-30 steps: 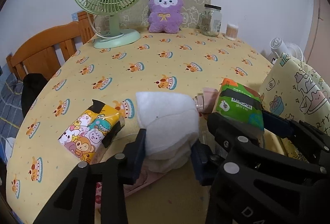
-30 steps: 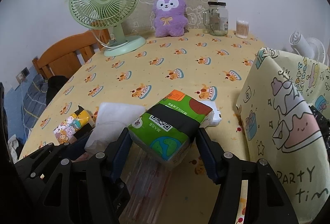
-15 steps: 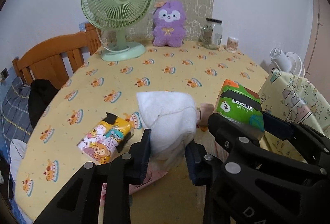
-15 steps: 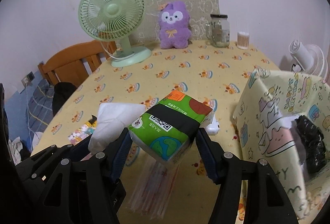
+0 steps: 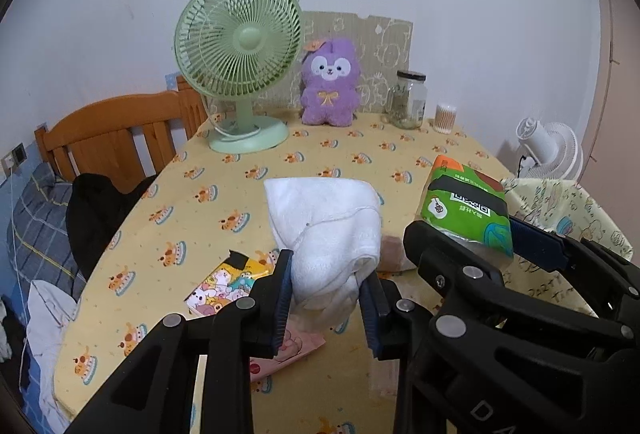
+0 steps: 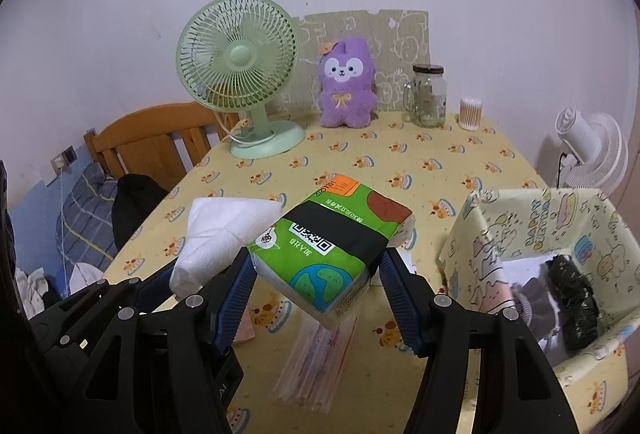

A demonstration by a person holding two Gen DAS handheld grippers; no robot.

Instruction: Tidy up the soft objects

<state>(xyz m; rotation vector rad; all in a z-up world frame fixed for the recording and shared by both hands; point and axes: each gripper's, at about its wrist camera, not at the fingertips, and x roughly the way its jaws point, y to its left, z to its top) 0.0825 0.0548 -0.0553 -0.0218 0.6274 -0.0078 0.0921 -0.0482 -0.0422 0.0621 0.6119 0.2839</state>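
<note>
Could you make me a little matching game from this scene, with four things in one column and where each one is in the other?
Things:
1. white towel
2. green tissue pack
3. purple plush toy
4. black bundle

Places:
A. inside the patterned fabric bin
B. squeezed in the right gripper
C. at the back of the table, next to the green fan
D. squeezed in the left gripper

Pairs: 1-D, 2-B, 3-C, 4-A
</note>
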